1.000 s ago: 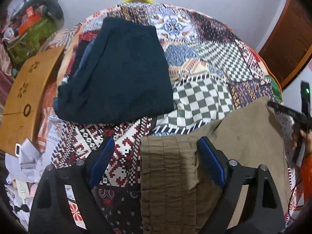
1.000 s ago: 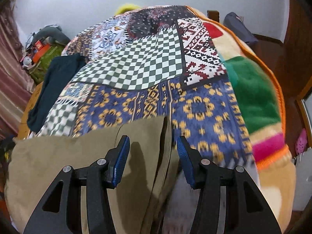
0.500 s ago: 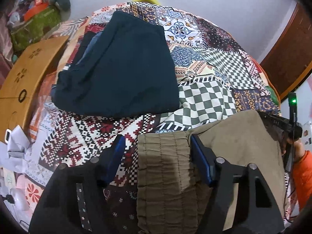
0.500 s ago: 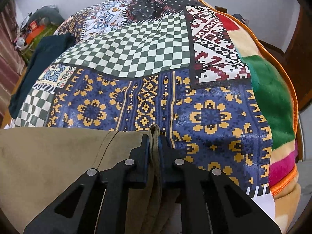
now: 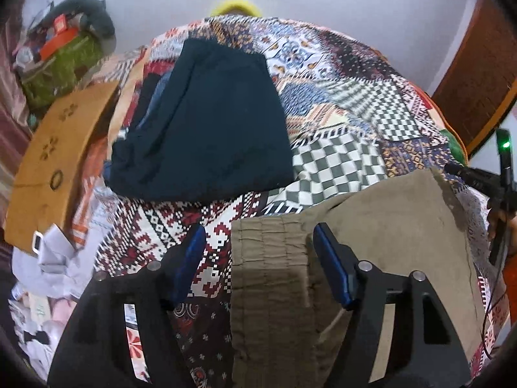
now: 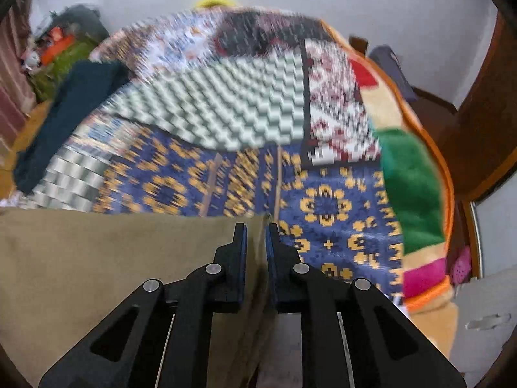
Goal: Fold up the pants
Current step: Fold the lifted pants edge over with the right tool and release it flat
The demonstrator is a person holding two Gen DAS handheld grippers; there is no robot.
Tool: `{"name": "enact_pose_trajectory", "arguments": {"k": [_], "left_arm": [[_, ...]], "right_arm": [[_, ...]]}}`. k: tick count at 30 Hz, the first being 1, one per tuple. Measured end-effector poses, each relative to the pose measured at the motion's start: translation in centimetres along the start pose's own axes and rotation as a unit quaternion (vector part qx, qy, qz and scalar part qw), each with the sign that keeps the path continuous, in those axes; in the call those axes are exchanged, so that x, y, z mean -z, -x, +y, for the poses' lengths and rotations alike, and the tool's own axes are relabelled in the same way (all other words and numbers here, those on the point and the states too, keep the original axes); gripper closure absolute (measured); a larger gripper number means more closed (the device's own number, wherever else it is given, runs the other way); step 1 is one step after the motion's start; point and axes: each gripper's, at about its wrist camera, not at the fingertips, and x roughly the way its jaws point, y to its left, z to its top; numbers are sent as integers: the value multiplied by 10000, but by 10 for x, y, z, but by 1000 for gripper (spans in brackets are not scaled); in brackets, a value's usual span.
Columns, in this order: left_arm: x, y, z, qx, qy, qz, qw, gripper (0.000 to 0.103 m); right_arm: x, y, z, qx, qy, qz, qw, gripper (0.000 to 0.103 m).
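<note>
Left wrist view, pants: the olive pants (image 5: 371, 226) lie on the patchwork bedspread (image 5: 339, 103), the gathered waistband between the blue pads of the left tongs (image 5: 258, 258); the lower part of the cloth is cut off by the frame edge.
Left wrist view, tongs: spread wide apart, one pad over the bedspread, the other resting on the waistband, nothing pinched.
Left wrist view, hard to make out: the right tongs (image 5: 478, 177) show only as a dark shape at the far corner of the pants; their state cannot be told here.
Left wrist view only: a folded dark garment (image 5: 210, 123) and a wooden board (image 5: 55, 155) beside the bed.
Right wrist view, tongs: the right tongs (image 6: 256, 229) are clamped on the pants' edge (image 6: 129, 258).
Right wrist view, blur: the bedspread pattern (image 6: 242, 113) is smeared.
Against half a second ago: the left tongs stay open over the waistband; the right tongs keep their hold, with the pants' edge now drawn straight across the view.
</note>
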Motion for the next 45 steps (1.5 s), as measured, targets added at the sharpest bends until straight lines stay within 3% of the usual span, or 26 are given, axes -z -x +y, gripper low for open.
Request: {"name": "enact_pose_trajectory", "arguments": {"k": [4,7,9,12,16,20,23,26,33,45], "left_arm": [[-8,22,-9,219,-95,-179,9996,27],[-14,37,-22,397,-188,-313,9985,20],[-17,43,-31,458,-283,-379,9978,17],[-20,45,-45,481,-445,-378,9971,13],[-17,32,-54,445,-529,-135,9975,7],[-5,9,-58,366,-591,272,9972,7],[9,-10,-59,353,-635,605,9955,7],[28,-18,-61,217,-809,732,9938,6],[60,7,-65,-32,-1186,364,9923,5],[89,36,-65,-169,-1102,147,9937,4]], "right_arm": [[-6,45,23,-620,59,-387,9973,89],[-6,68,50,-1129,234,-528,9919,81],[-4,76,69,-1383,380,-577,9880,66],[2,84,95,-1683,571,-630,9821,53],[11,75,118,-2021,701,-482,9757,44],[26,50,132,-2054,862,-85,9748,40],[43,25,136,-2132,880,469,9719,40],[65,13,139,-2093,962,863,9693,39],[99,35,115,-1911,786,649,9763,31],[146,77,81,-1666,258,428,9848,28]]}}
